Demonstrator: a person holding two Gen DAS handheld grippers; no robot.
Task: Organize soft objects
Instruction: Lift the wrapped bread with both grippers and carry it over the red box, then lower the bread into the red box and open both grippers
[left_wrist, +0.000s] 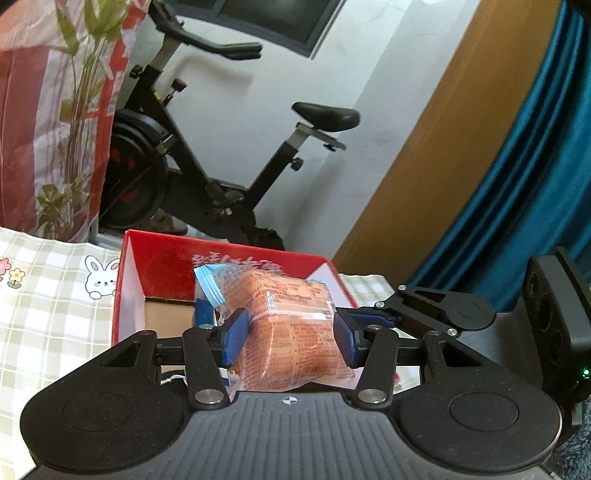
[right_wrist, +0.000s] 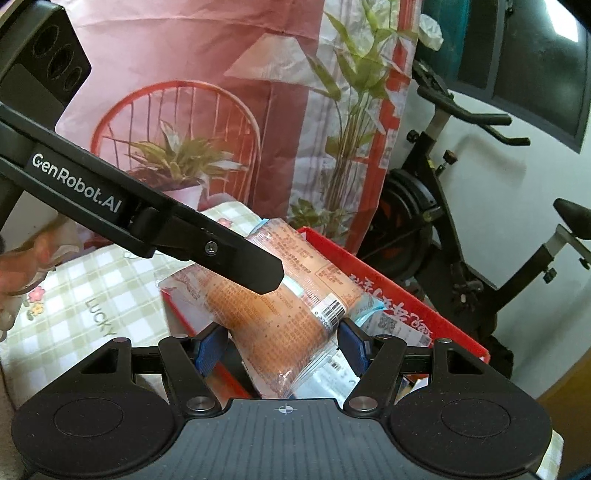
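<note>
Both grippers grasp one soft packet — a clear-wrapped orange bread or cake pack with printed text and pale blue sealed ends. The left gripper has its blue pads pressed into the packet's two sides; the wrapper bulges between them. The right gripper clamps the same packet nearer one end, with its barcode beside the right-hand pad. Seen from the right wrist, the other tool's black finger lies across the top of the pack.

Landmark: the red box, an open cardboard carton with a white inner wall and brown floor.

- Packet: held above the red box, over its near side, not resting on the floor of it.
- Progress (a judgement): carried to the box but not yet set down. Left to do — lower it in, release both grips.
- Box contents: the visible stretch of floor looks bare; the rest is hidden behind the packet, so how many items are already stored cannot be told.

Surface: the red box sits on a checked green-and-cream cloth with rabbit and flower prints, extending left of it.

Room: directly behind the red box stands a black exercise bike against a white wall. Behind-left hangs a pink-red printed curtain showing plants. Right of the box, a wooden panel, then a teal drape.
</note>
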